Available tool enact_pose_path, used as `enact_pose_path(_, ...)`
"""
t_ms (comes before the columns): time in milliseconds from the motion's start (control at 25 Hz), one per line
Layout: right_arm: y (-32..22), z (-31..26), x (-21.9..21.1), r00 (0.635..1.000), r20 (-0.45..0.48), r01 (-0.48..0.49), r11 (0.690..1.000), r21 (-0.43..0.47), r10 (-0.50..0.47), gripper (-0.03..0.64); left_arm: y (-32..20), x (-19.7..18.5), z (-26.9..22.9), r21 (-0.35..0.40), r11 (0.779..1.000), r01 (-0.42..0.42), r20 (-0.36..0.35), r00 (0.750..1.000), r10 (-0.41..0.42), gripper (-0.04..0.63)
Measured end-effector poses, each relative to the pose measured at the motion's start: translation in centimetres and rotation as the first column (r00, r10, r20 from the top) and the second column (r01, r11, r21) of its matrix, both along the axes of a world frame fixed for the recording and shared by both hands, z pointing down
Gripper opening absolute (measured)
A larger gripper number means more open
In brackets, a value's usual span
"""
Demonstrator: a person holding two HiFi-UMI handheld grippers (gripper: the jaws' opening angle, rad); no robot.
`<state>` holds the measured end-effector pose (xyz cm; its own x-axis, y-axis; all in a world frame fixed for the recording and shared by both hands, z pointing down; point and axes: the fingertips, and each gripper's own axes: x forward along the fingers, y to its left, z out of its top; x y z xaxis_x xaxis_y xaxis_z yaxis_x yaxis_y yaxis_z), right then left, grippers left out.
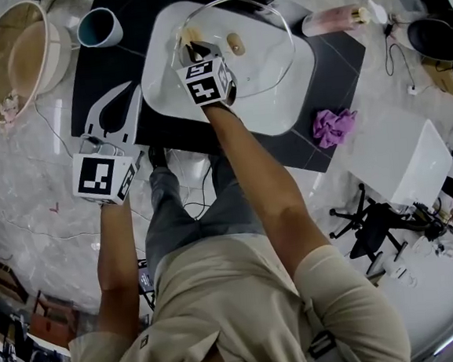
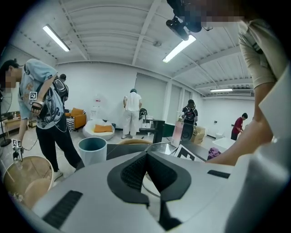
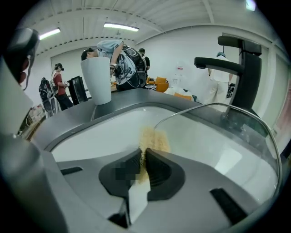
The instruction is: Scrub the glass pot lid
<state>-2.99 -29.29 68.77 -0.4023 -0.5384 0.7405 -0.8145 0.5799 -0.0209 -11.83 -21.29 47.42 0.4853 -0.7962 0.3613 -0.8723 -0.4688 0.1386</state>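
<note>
Item: my right claw (image 3: 143, 152), clenched on a sponge (image 3: 153, 139) at the glass pot lid (image 3: 227, 136) rim for scrubbing; my left claw (image 2: 146, 157) pinched empty, parked aside.

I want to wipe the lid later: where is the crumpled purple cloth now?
In the head view, the crumpled purple cloth lies on the dark countertop, just right of the white sink basin, below the pink bottle.

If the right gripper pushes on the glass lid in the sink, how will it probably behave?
The glass lid looks rigid and probably fragile. It lies in the smooth white sink, so it may slide or tip under the sponge.
</note>
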Motion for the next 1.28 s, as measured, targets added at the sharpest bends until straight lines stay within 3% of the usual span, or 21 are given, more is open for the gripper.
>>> enact_pose_path(280,0.8,-0.3,5.0,0.998,-0.007,-0.058,0.998,-0.009,0.058,0.037,-0.7,3.2,0.0,0.003,0.999,-0.049,0.0,0.999,0.049,0.014)
enact_pose_path(480,2.4,-0.7,13.9,0.986,-0.021,-0.167,0.986,-0.014,0.167,0.038,-1.3,6.2,0.2,-0.004,0.997,-0.077,-0.004,0.997,0.077,0.014)
enact_pose_path(720,4.0,-2.2,26.1,0.924,-0.074,-0.374,0.927,0.027,0.375,0.037,-1.7,9.0,0.4,0.005,0.992,-0.123,-0.003,0.992,0.123,0.014)
enact_pose_path(840,4.2,-3.1,27.3,0.919,-0.067,-0.388,0.921,0.032,0.389,0.037,-1.7,10.1,0.1,-0.001,0.991,-0.137,-0.009,0.991,0.137,0.014)
enact_pose_path(1280,4.7,-2.5,25.1,0.936,-0.071,-0.344,0.939,0.007,0.344,0.037,-0.6,9.1,0.2,0.004,0.993,-0.115,-0.006,0.993,0.115,0.014)
